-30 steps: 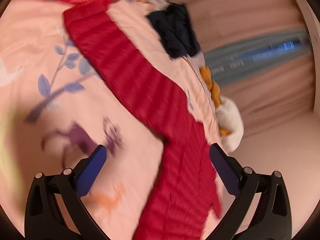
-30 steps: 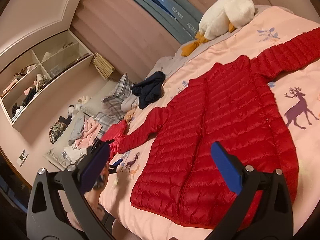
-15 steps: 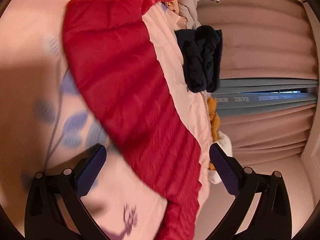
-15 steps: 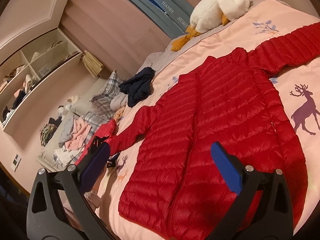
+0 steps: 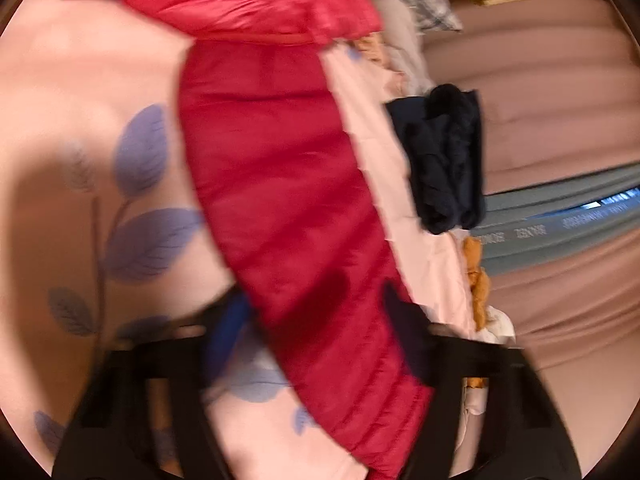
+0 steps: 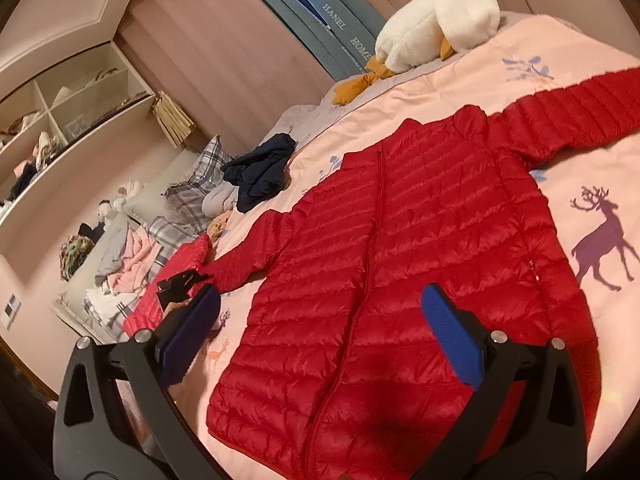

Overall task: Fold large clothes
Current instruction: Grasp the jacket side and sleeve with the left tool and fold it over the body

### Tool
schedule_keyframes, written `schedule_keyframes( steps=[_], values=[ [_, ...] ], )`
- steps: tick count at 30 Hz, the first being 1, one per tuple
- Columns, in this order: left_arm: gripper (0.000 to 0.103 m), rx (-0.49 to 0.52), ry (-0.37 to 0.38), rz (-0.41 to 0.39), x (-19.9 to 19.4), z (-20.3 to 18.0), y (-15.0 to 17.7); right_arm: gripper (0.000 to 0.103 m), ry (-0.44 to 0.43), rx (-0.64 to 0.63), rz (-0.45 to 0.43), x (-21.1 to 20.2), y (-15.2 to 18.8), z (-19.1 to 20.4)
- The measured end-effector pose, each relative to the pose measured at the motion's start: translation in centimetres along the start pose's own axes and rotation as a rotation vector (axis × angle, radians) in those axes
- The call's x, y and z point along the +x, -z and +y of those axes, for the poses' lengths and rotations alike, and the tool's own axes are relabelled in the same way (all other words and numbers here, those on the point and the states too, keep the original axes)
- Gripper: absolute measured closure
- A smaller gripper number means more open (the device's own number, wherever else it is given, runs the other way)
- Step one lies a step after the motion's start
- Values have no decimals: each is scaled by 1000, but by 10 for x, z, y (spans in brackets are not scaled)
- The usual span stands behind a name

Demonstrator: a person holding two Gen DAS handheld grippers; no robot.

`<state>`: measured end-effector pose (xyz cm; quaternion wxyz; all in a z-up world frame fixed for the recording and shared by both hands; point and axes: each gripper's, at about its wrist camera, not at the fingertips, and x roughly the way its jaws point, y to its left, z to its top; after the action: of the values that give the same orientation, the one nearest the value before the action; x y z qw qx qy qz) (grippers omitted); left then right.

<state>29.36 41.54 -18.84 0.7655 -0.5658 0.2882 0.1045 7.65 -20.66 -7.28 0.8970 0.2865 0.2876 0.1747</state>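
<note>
Jacket (image 6: 404, 264), red, quilted in narrow horizontal channels and zipped up the middle, lies flat and face up on a bed (image 6: 460, 84) covered in pale pink cloth printed with a purple deer (image 6: 604, 236) and blue leaves. Both sleeves are spread out to the sides. The right tool (image 6: 320, 336) hovers above the hem, its blue-padded fingers wide apart and holding nothing. The left tool (image 5: 320, 320) sits at the far sleeve (image 5: 288, 200), a blurred finger on each side of the puffy fabric; whether it has closed on the sleeve cannot be told. A crumpled navy garment (image 6: 260, 170) lies near the bed's edge, and a white plush goose (image 6: 436, 28) with orange feet rests at the head. Beyond the bed, plaid and pink clothes are heaped.
</note>
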Motion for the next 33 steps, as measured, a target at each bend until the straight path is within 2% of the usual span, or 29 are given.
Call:
schedule_keyframes(
  steps=[1,3,7,10,13,14,19,23,24,25,28,31,32,33],
  values=[
    [72,-17,-29,14,2,6,-4,2,1,-7,-2,-1,1,0],
    [85,-37,-24,24,-1,16,-4,2,0,-12,-3,-3,2,1],
    [96,-11,-29,14,-10,14,-6,2,-1,-10,-10,-7,1,0],
    [98,65,-31,-24,-23,-11,-2,2,4,-15,-23,-14,1,-1],
    [98,224,-51,-66,-41,-56,10,2,3,-12,-29,-18,2,-4],
    [98,306,-64,-82,-48,-78,18,2,2,-9,-29,-19,2,-4],
    [98,682,-60,-108,-70,-171,84,2,-3,14,-31,-22,4,-12],
    [98,975,-49,-56,-62,-223,171,2,5,25,-26,-25,6,-18],
    [97,1022,-53,-40,-58,-228,187,2,10,26,-25,-25,6,-19],
    [97,1105,-68,-8,-49,-232,218,2,19,29,-24,-27,7,-22],
    [97,1243,-100,78,-26,-227,276,2,41,45,-15,-28,10,-28],
    [97,1329,-146,148,-2,-219,317,2,58,71,4,-28,12,-37],
    [94,1344,-166,178,7,-213,330,2,63,81,16,-25,11,-39],
    [87,1349,-184,204,15,-206,338,2,65,88,27,-23,9,-41]
  ],
)
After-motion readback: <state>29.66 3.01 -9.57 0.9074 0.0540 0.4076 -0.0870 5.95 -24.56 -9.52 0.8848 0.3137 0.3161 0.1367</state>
